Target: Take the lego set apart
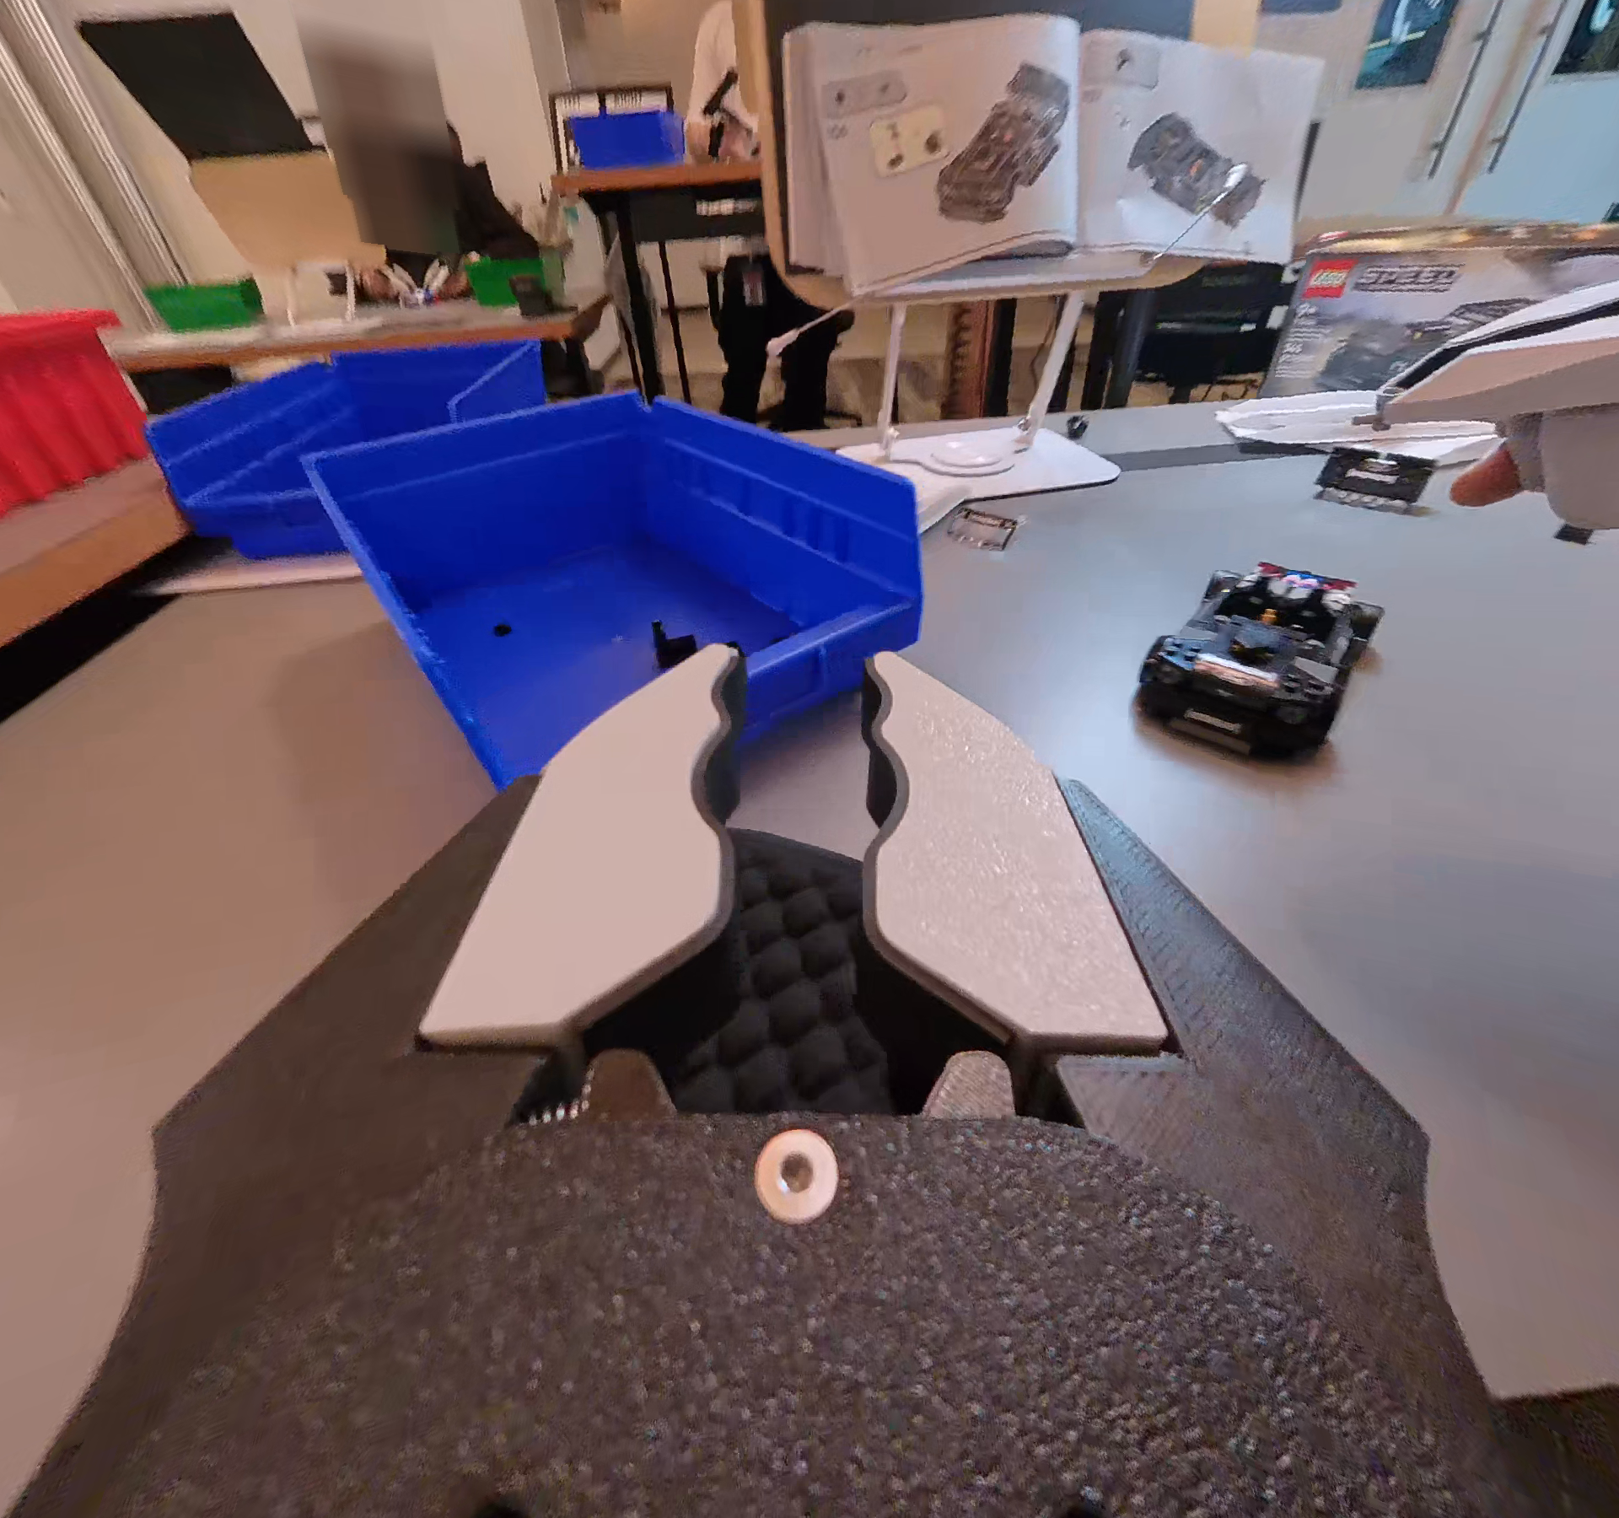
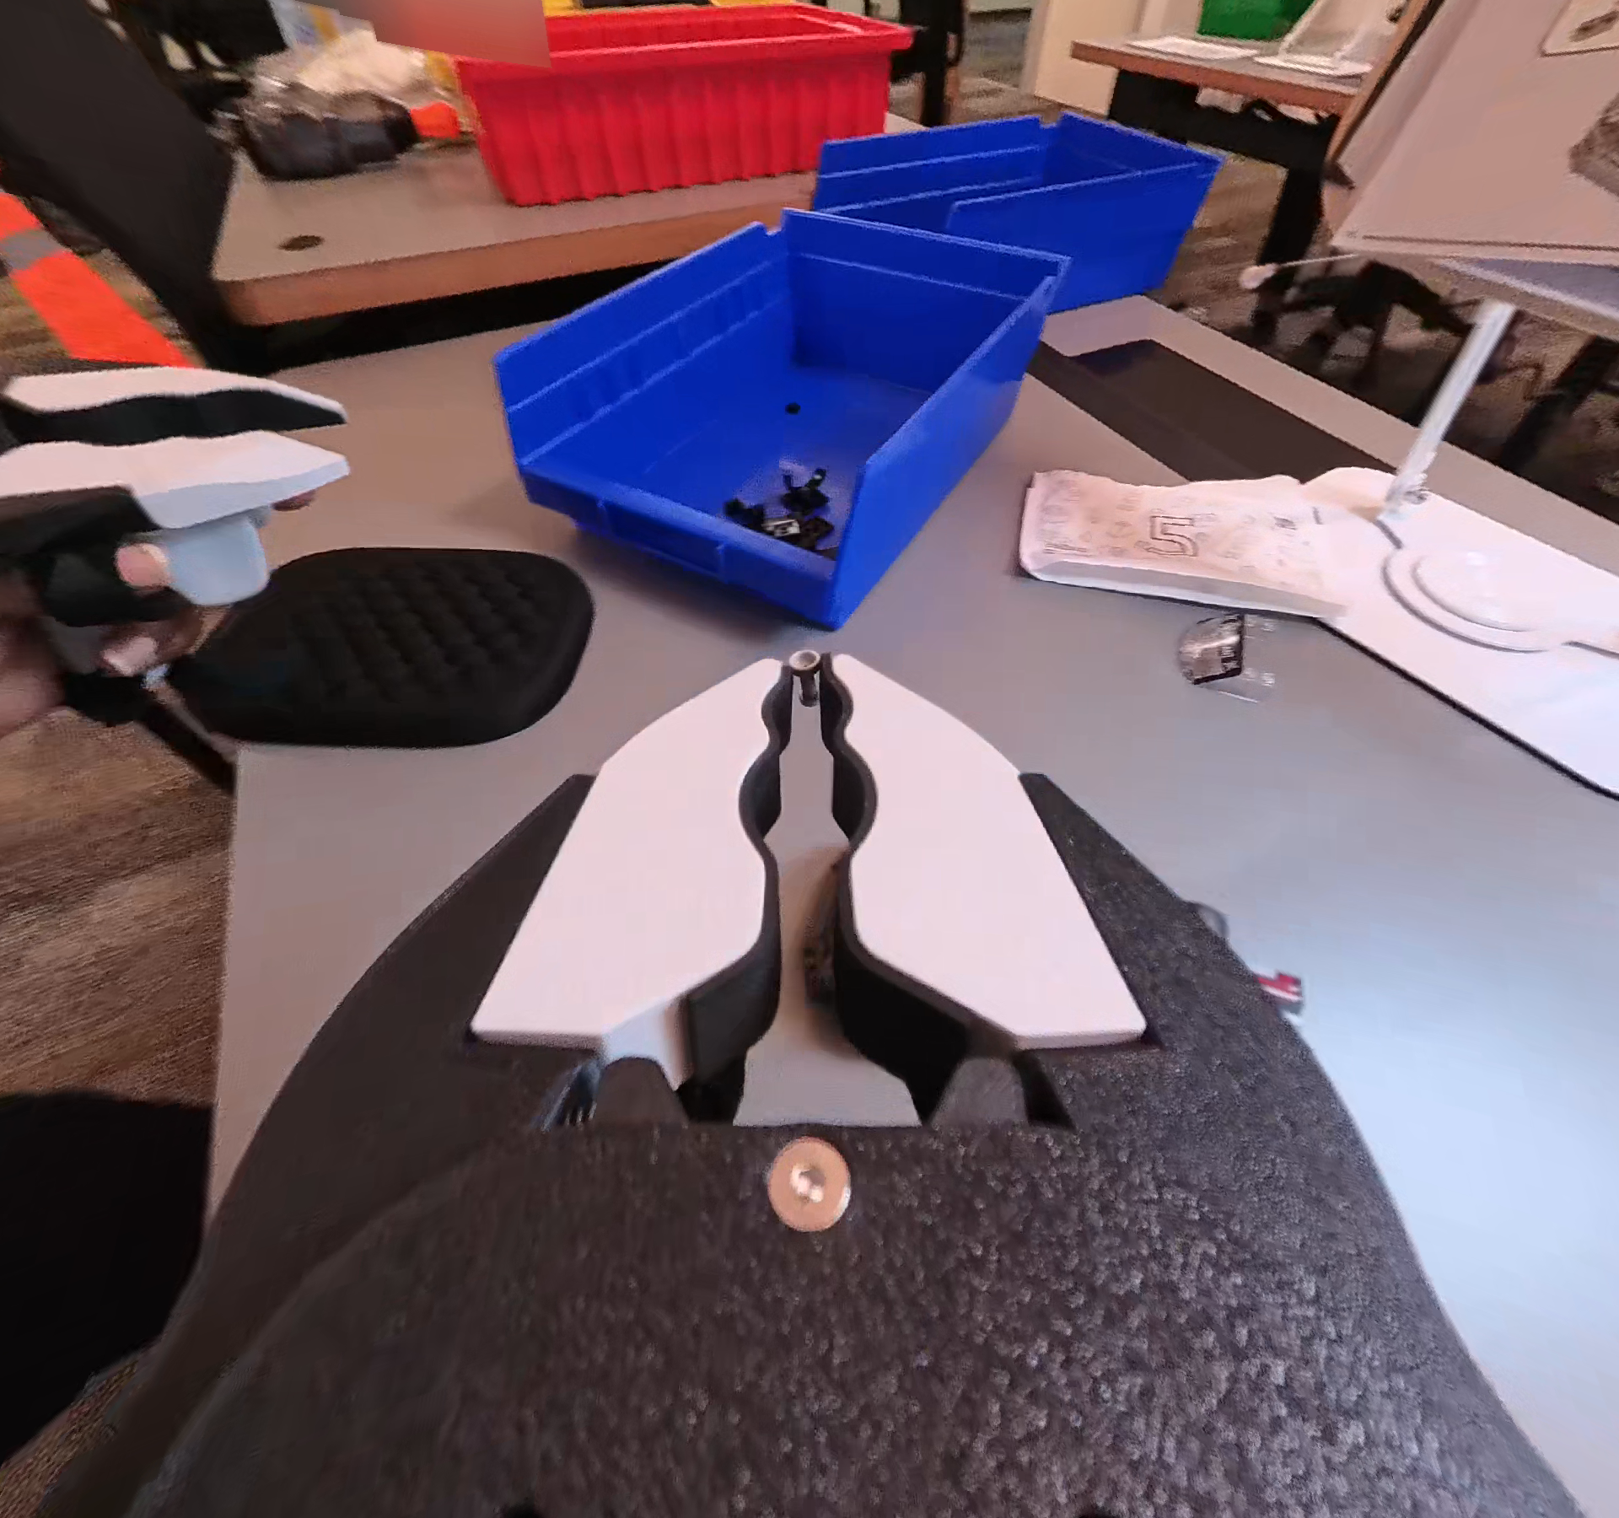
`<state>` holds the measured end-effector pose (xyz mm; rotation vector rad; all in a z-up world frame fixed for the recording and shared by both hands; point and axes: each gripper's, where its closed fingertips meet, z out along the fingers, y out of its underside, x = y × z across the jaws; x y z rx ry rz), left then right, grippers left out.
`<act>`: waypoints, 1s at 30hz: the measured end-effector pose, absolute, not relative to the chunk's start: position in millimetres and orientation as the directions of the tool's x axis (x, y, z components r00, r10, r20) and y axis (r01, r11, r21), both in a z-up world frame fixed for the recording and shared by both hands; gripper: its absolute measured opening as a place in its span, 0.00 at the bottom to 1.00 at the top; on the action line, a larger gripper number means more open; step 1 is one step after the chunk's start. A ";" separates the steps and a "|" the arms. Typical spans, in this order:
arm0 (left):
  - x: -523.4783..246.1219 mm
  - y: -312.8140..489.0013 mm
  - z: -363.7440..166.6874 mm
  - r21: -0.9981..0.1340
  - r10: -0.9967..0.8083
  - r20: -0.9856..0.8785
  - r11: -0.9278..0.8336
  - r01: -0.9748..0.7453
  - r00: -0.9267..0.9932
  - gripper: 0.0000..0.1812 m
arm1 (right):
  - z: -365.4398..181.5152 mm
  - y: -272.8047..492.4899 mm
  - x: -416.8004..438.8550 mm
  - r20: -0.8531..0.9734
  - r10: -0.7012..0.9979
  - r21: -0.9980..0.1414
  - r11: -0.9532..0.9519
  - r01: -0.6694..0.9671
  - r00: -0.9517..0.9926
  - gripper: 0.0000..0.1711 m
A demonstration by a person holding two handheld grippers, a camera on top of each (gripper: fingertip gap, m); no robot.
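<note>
Pinching a small grey peg-like lego piece [image 2: 803, 674] at the tips of the right gripper [image 2: 803, 681], short of the blue plastic bin [image 2: 929, 442]; holding the left gripper [image 1: 802, 700] spread and empty; sitting apart on the grey tabletop [image 1: 1314, 906], the black lego car [image 1: 1257, 657].

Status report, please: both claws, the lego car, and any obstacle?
Left claw open, empty. Right claw shut on small grey pin. Lego car on table, partly stripped; loose pieces in blue bin. Nothing in the way.
</note>
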<state>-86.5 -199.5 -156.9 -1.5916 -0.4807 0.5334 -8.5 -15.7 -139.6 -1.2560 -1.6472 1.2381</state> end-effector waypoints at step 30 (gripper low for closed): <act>110.7 -198.5 -138.4 -0.993 0.373 -0.110 -0.087 -0.083 0.921 0.18 | -137.7 -96.5 170.7 0.085 0.954 -0.990 0.114 0.086 -0.287 0.03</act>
